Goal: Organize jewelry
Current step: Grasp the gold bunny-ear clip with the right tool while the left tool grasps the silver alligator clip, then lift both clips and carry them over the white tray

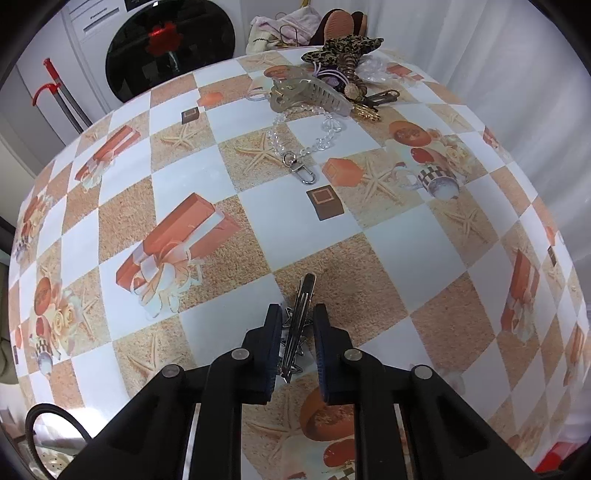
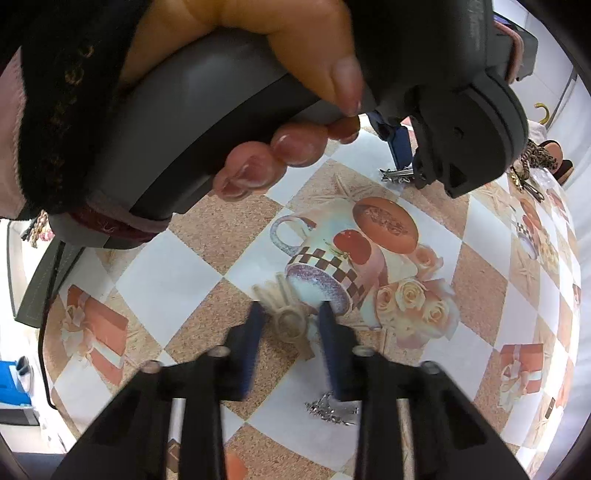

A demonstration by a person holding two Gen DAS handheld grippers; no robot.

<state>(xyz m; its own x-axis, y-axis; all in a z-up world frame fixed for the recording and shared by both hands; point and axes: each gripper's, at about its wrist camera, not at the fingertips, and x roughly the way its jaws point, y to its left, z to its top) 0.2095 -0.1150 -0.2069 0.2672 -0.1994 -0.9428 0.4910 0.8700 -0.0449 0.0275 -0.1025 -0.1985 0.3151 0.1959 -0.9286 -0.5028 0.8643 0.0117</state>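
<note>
In the left wrist view my left gripper [image 1: 297, 317] is open, its fingers either side of a silver star hair clip [image 1: 300, 321] lying on the patterned tablecloth [image 1: 332, 251]. A pile of accessories sits at the far edge: a grey claw clip [image 1: 314, 96], a clear bead chain with a clasp [image 1: 303, 147], a leopard-print bow [image 1: 341, 47] and a gold clip [image 1: 365, 110]. In the right wrist view my right gripper [image 2: 290, 314] is open just above the cloth, empty. A second silver star clip [image 2: 332, 408] lies by its right finger. The left gripper's body [image 2: 461, 110] fills the top.
A washing machine door [image 1: 170, 48] stands beyond the table's far left edge. Clothes and a shoe [image 1: 332, 22] lie behind the pile. A red-handled tool [image 1: 55, 92] leans at the left. A blue box [image 2: 13, 384] sits off the table at left.
</note>
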